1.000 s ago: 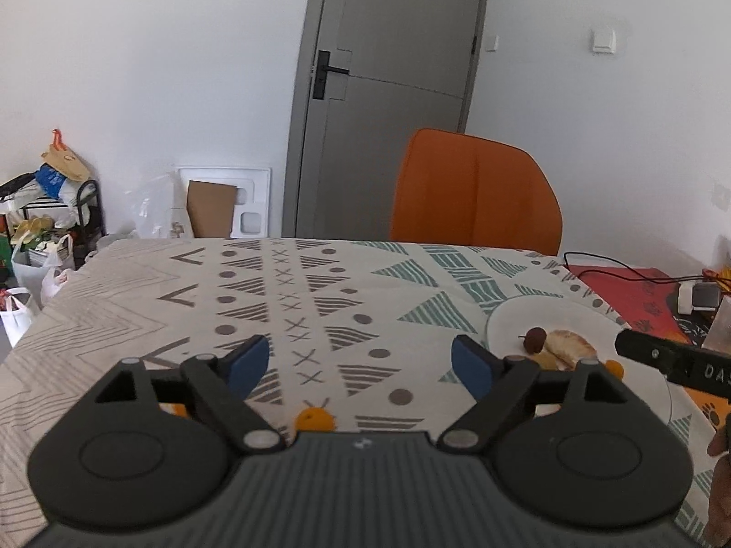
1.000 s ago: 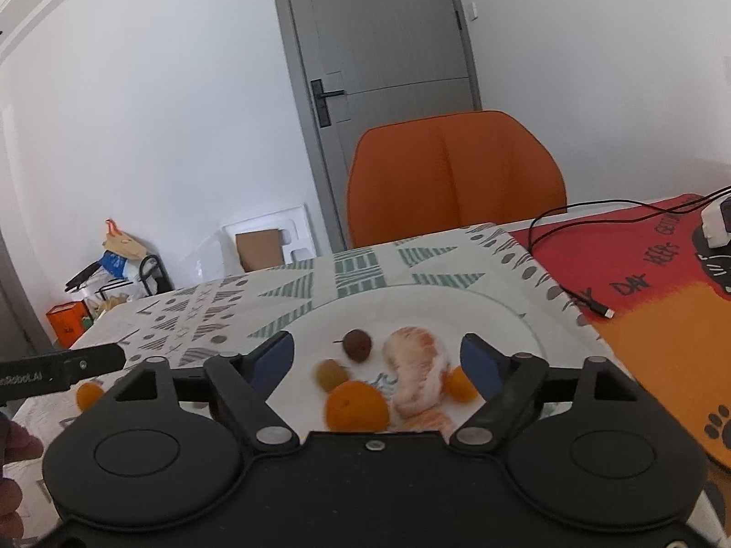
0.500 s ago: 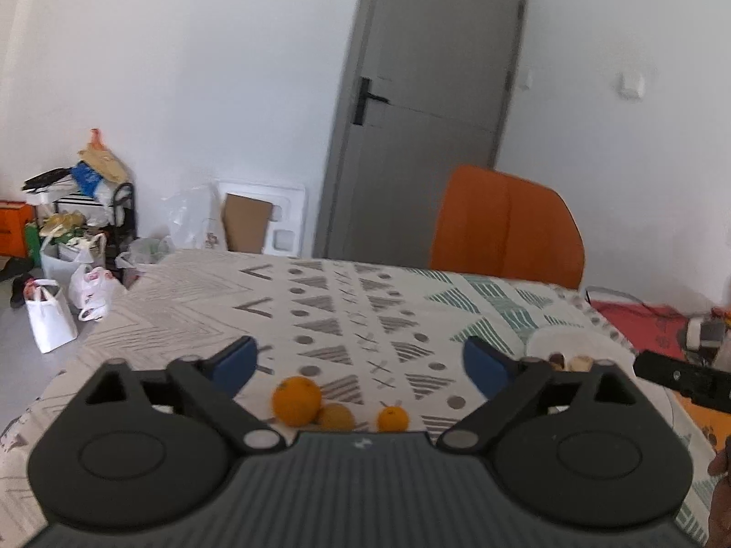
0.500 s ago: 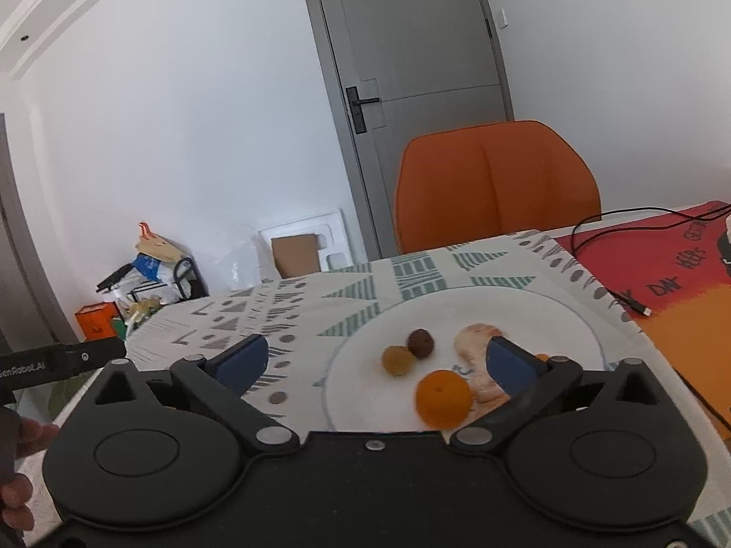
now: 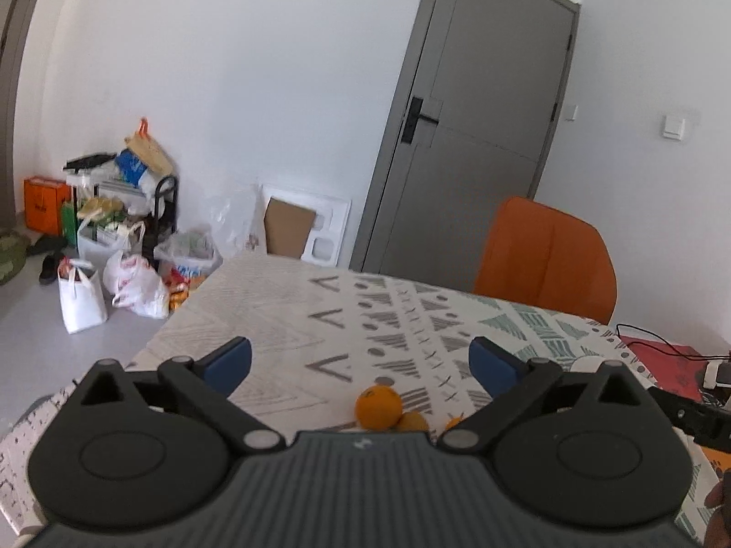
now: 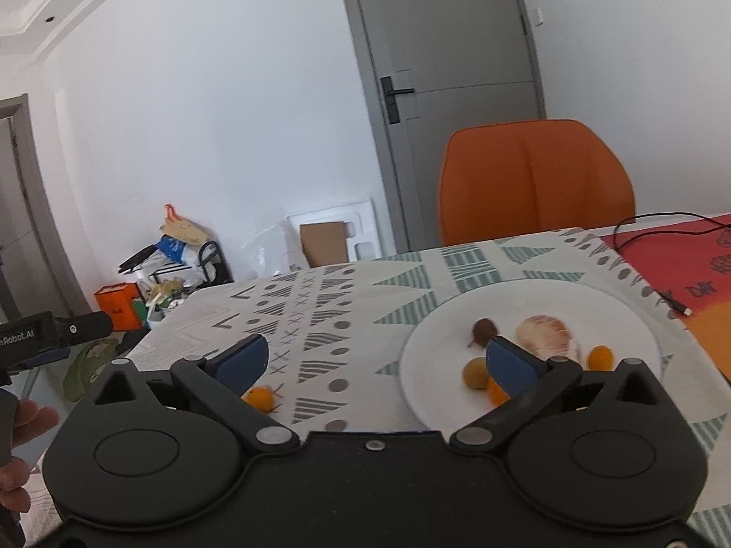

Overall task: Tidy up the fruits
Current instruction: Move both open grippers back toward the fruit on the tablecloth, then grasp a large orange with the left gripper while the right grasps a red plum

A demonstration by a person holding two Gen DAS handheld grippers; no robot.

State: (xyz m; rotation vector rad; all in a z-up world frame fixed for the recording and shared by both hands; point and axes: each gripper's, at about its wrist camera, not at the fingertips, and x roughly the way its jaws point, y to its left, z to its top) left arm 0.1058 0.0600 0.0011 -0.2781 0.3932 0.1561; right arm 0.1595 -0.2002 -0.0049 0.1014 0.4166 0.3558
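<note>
hovering over the patterned surface point(image 5: 283, 319), i hold my left gripper point(image 5: 361, 363) with its jaws opening on nothing, loose oranges point(image 5: 379, 407) just below it. my right gripper point(image 6: 372, 358) hangs spread and empty before the white plate point(image 6: 438, 333), where other fruits point(image 6: 546, 335) are gathered, likely the sorting spot. the left gripper's side reads "nrobot.ai".

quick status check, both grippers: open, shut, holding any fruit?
Left gripper: jaws opening, wide apart, nothing held.
Right gripper: open wide, nothing held.
</note>
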